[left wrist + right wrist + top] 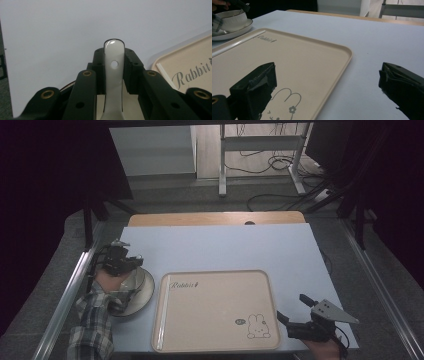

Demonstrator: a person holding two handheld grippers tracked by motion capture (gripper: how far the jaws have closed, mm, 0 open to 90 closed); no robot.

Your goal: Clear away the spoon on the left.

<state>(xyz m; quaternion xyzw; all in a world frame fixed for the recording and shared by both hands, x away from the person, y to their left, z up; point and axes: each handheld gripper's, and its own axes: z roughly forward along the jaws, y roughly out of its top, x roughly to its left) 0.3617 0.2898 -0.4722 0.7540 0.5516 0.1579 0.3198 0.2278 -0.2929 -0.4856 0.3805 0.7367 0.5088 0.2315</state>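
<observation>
Plainly, the white ceramic spoon (114,75) is the thing in hand: the left gripper (114,67) has its jaws clamped on the handle, just below the rounded end with its small hole. The handle's long axis runs straight along the jaws and away from the camera, while the spoon's lower part drops out of sight toward the bowl (131,281) beneath. From the high view, that bowl sits on a saucer (141,297) just left of the beige tray (216,310), and the left gripper (120,259) hangs over its far rim. So the tray lies to the spoon's right, close by, and I judge any carry onto it to be short and sideways, with the left hand far the nearer. The right gripper (295,312) rests off the tray's near right corner, jaws spread wide and holding nothing, one jaw over the rabbit drawing (287,101) and one over the bare surface. A white straw-like stick (161,317) lies along the tray's left edge. Everything stands on a pale blue sheet (220,247) over a wooden table (215,218); beyond it are a grey floor, a desk frame and loose cables (270,165).
</observation>
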